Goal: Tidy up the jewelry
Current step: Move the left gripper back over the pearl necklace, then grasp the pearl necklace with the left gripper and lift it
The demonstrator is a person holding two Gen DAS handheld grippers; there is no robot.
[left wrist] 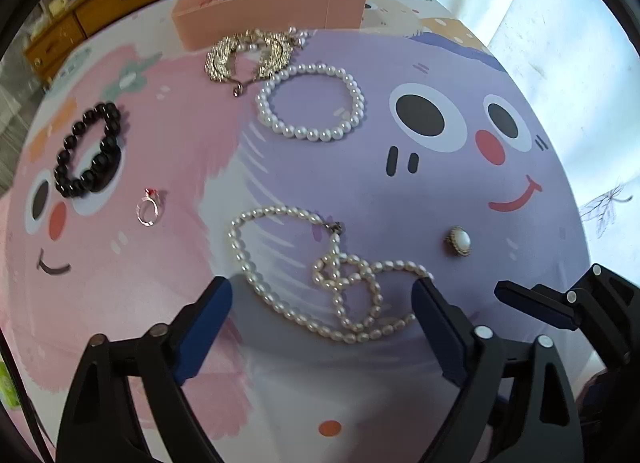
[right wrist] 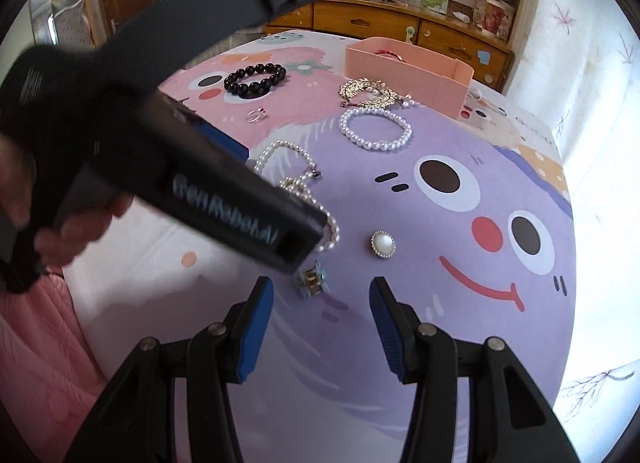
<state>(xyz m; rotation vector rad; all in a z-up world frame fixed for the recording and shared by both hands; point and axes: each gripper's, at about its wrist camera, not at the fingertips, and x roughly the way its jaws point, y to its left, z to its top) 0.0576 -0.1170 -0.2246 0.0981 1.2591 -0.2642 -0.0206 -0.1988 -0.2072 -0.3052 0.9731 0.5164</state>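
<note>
pearl necklace: showing glossy, smooth beads
black bracelet: shining, polished
pink box: looking matt, card-like
leaf brooch: glinting, textured metal

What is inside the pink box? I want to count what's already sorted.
Over the pink box wall, only a red band shows. The near wall hides the floor, so other pieces cannot be ruled out.

the left wrist view looks steeply down, close over the pearl necklace ahead of its tongs. the right wrist view, further right, looks down with the pearl brooch just ahead. both share the cartoon mat and pink box.
</note>
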